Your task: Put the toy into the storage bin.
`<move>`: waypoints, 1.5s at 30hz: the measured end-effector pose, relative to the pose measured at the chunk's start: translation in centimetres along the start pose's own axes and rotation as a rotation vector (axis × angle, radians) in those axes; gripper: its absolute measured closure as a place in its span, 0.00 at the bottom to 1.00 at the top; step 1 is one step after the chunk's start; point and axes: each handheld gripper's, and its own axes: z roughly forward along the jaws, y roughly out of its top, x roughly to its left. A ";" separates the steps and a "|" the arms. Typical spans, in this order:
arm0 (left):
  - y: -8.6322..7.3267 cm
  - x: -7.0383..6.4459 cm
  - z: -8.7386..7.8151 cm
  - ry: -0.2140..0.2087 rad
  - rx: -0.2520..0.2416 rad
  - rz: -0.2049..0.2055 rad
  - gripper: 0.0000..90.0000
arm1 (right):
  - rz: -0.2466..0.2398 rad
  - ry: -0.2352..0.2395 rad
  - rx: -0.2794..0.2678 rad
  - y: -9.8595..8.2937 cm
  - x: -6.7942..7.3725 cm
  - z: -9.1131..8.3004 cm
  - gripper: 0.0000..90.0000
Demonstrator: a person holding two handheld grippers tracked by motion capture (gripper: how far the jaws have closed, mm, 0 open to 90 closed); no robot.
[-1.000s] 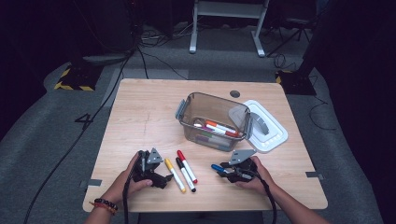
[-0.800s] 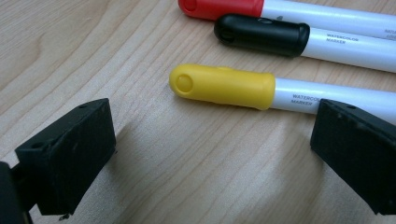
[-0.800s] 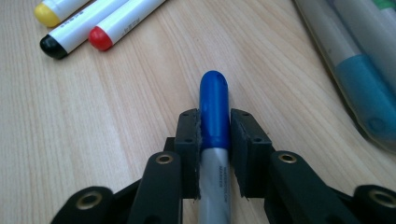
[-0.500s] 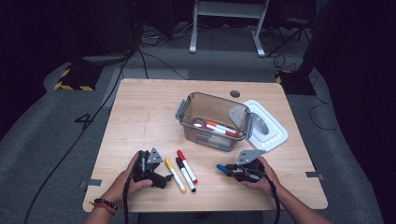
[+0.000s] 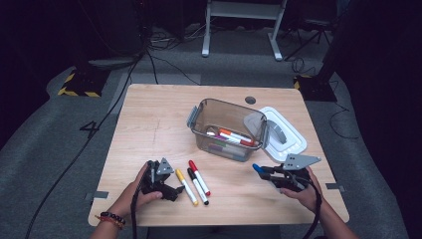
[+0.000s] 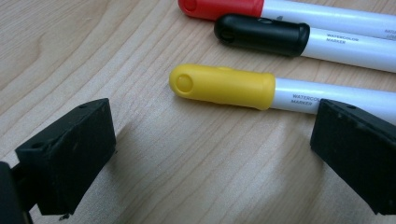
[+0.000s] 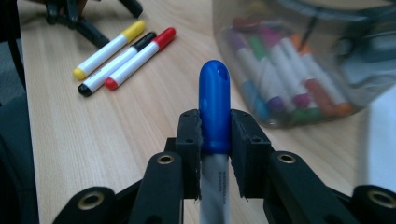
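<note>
Wooden worktop (image 5: 149, 124), person's hands come in from the near edge. Clear plastic box (image 5: 226, 130) sits mid-worktop, open, a batch of markers lying inside; its white lid (image 5: 286, 137) lies flat just beside it on the right, touching or nearly so.

Three loose markers lie side by side near the front left: yellow marker (image 5: 186, 186), black marker (image 5: 197, 186), red marker (image 5: 199, 177), caps pointing away from the person.

Right claw (image 5: 263, 171) is clamped on a blue marker (image 7: 214, 109), held by the cap end with the cap tip poking out past the jaws, near the front right of the worktop, short of the box. In the right gripper view the box is ahead and to the right, the three loose markers off to the left.

Left claw (image 6: 210, 140) has its jaws spread wide and set low over the worktop just beside the yellow marker, nothing between them yet; one jaw overlaps the white barrel in the left gripper view, contact can't be told.

Step, judged: sorting markers into the box, blue one in transit, yellow one next for pickup.

Next move likely needs: right claw carries the blue marker over the box rim and lets go; left claw shifts forward so the yellow barrel sits between the jaws, then closes. Neighbouring black marker is close, so watch for nudging it.
</note>
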 end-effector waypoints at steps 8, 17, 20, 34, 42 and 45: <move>0.0 0.0 0.0 0.000 0.000 0.000 0.00 | 0.031 -0.073 -0.084 0.3 -1.8 -3.5 0.83; 0.0 0.0 0.0 0.000 -0.001 -0.001 0.00 | -0.016 -0.133 -0.130 3.8 -3.1 -5.8 0.83; 0.0 0.0 0.0 0.000 0.000 0.000 0.00 | -0.037 -0.143 -0.135 5.6 -3.7 -6.2 0.83; 0.0 0.0 0.0 0.000 0.000 0.000 0.00 | -0.120 -0.101 -0.079 13.9 -5.1 -2.3 0.83; 0.0 0.0 0.0 0.000 0.000 0.000 0.00 | -0.114 -0.077 -0.044 16.5 -5.6 0.8 0.83; 0.0 0.0 0.0 0.000 0.000 0.000 0.00 | -0.104 -0.068 -0.027 17.0 -5.9 1.9 0.83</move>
